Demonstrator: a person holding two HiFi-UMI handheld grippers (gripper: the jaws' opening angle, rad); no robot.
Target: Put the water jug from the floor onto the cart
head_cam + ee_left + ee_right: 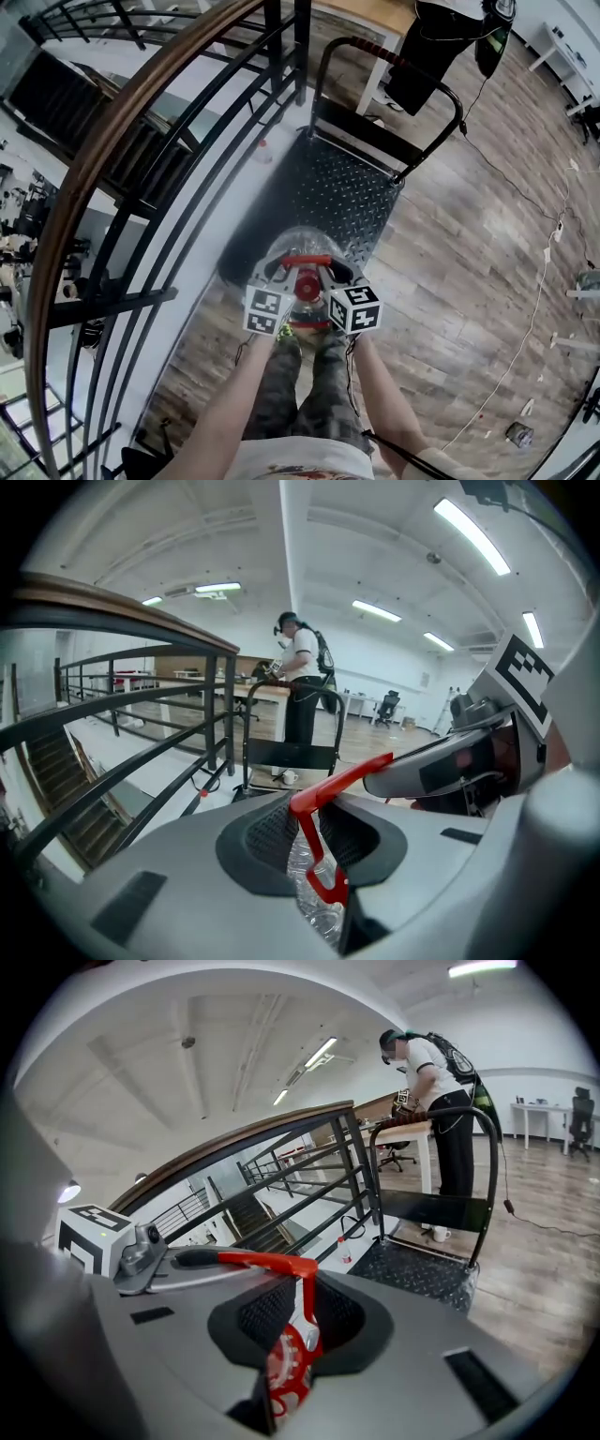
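Your left gripper (pixel 305 834) has its jaws drawn in narrow on the thin red plastic carry handle (pixel 342 780) of the clear plastic water jug (pixel 309 242). Your right gripper (pixel 298 1314) pinches that same handle from the other side, so the whole load hangs from one slim strap. If either pad slides along it, the jug will likely tilt and swing.

The jug is at the near end of the black diamond-plate cart (pixel 349 192), and I cannot tell whether its base touches the deck. Let go while it overhangs that near edge and it could tip back onto the wooden floor (pixel 469 272). A push toward the cart's far push bar (pixel 412 75) might roll the cart away. The black metal railing (pixel 141 150) runs close along the cart's left.
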